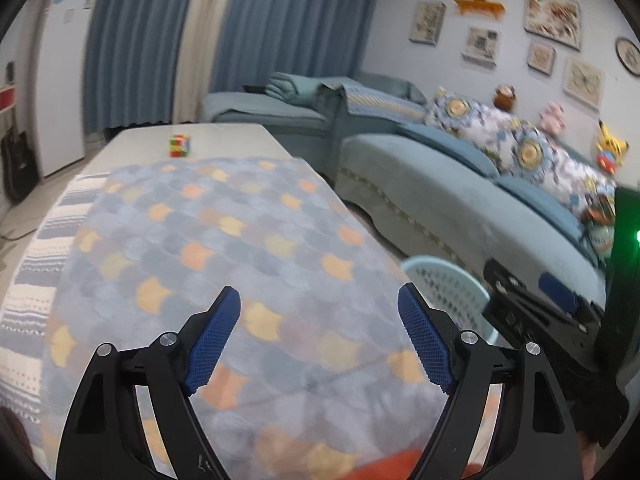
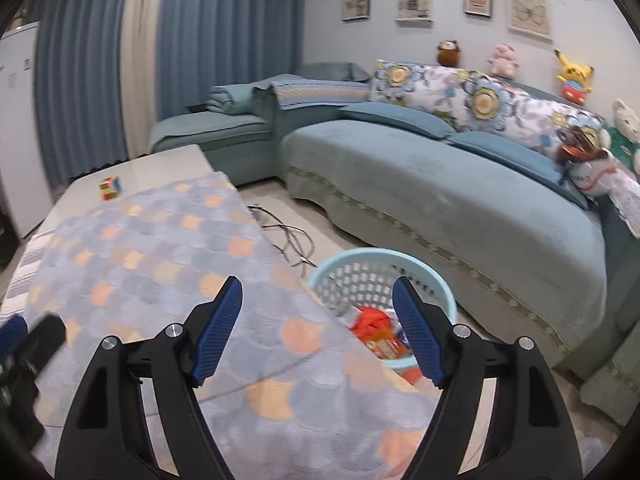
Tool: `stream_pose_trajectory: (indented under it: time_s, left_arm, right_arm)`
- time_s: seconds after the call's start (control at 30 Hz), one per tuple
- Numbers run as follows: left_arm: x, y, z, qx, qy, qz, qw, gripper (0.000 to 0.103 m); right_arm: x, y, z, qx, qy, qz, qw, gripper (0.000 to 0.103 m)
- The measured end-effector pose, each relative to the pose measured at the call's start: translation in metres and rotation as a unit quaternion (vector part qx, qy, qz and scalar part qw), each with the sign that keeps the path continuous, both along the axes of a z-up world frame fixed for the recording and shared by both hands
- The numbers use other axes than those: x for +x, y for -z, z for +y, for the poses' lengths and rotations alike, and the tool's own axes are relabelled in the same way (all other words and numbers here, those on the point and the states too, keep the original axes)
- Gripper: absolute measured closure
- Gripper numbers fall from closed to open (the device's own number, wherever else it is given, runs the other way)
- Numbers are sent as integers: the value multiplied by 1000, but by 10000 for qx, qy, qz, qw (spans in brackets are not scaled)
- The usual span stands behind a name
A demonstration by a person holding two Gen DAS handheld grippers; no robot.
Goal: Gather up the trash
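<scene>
A light blue plastic basket (image 2: 440,280) stands on the floor between the table and the sofa; red and orange wrappers (image 2: 374,326) lie inside it. In the left wrist view the same basket (image 1: 448,280) shows at the table's right edge. My left gripper (image 1: 320,304) hovers open over the patterned mat (image 1: 224,248), nothing between its blue pads. My right gripper (image 2: 318,294) is open too, above the mat's right edge and the basket, empty. The right gripper's black body (image 1: 536,308) appears at the right of the left wrist view.
A colourful cube (image 1: 181,146) sits on the bare far end of the table (image 1: 224,136). A teal sofa (image 2: 440,184) with floral cushions and plush toys runs along the right. Cables (image 2: 288,236) lie on the floor beside the basket. A white fridge (image 1: 64,72) stands far left.
</scene>
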State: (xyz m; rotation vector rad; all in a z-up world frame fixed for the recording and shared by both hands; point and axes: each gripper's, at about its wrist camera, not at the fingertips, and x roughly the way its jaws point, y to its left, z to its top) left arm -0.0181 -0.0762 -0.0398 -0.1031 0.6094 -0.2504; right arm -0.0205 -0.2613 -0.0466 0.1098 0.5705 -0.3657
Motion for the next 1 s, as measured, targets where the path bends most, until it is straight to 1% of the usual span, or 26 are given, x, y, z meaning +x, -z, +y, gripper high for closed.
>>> stream_pose_trajectory:
  time_s: [0.07, 0.13, 0.23, 0.37, 0.47, 0.5, 0.6, 0.83, 1.0]
  left_arm:
    - [1, 1, -11, 240, 85, 26, 9997, 23]
    - [3, 0, -13, 201, 116, -17, 9997, 19]
    - [14, -1, -18, 182, 76, -54, 9998, 19]
    - [24, -1, -28, 326, -33, -221, 9992, 19]
    - [27, 8, -36, 409, -3, -113, 9991, 19]
    - [29, 11, -36, 405, 6, -45, 9992, 19]
    - [29, 12, -34, 306, -14, -42, 9995, 19]
    - [32, 16, -31, 178, 44, 53, 9998, 19]
    - [30, 16, -32, 227, 46, -24, 9997, 19]
  right_arm:
    - [-4, 6, -4, -34, 167, 21, 9999, 30]
    - [-3, 10, -10, -21, 344, 40, 9994, 30]
    - [-2, 14, -18, 72, 489, 42, 9988, 30]
    - [0, 18, -22, 57, 534, 80, 9985, 30]
    - [2, 20, -21, 6, 495, 82, 9987, 27]
    - [2, 20, -21, 10, 488, 92, 9988, 25]
    - [4, 23, -24, 109, 523, 119, 9985, 23]
    - [9, 31, -33, 306, 660, 306, 9969, 23]
    - [12, 34, -31, 292, 642, 378, 9968, 23]
